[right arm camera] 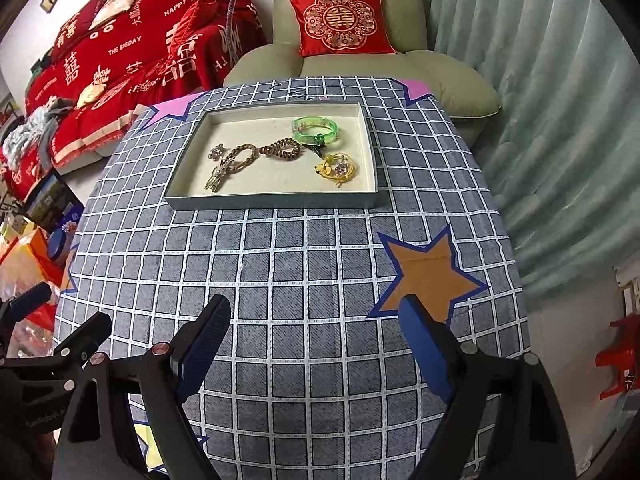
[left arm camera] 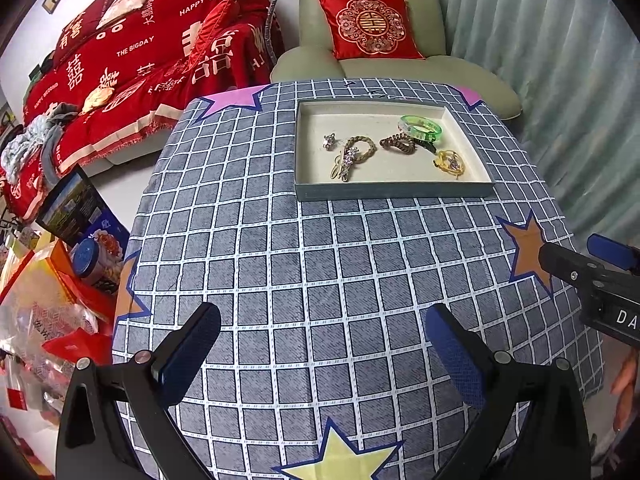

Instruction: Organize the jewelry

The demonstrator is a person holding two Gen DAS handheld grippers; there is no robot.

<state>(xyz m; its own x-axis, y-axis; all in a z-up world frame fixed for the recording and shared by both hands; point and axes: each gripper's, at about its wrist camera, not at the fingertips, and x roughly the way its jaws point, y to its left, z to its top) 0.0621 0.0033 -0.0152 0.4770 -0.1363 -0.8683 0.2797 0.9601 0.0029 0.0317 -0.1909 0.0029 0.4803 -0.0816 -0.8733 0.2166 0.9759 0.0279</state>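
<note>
Nearest in the left wrist view, the left gripper (left arm camera: 322, 344) stands spread wide over bare checked tablecloth (left arm camera: 280, 264), pinching nothing. At one o'clock lies the shallow tray (left arm camera: 392, 192) with a green bangle (left arm camera: 420, 126), braided cords and small charms.

From the right wrist view, the right gripper (right arm camera: 314, 332) is spread too, empty. Its tray (right arm camera: 272, 202) sits at eleven o'clock, near the table's far edge; open cloth lies between.

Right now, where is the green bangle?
The green bangle lies in the tray's far right corner, beside the brown spiral hair tie.
</note>
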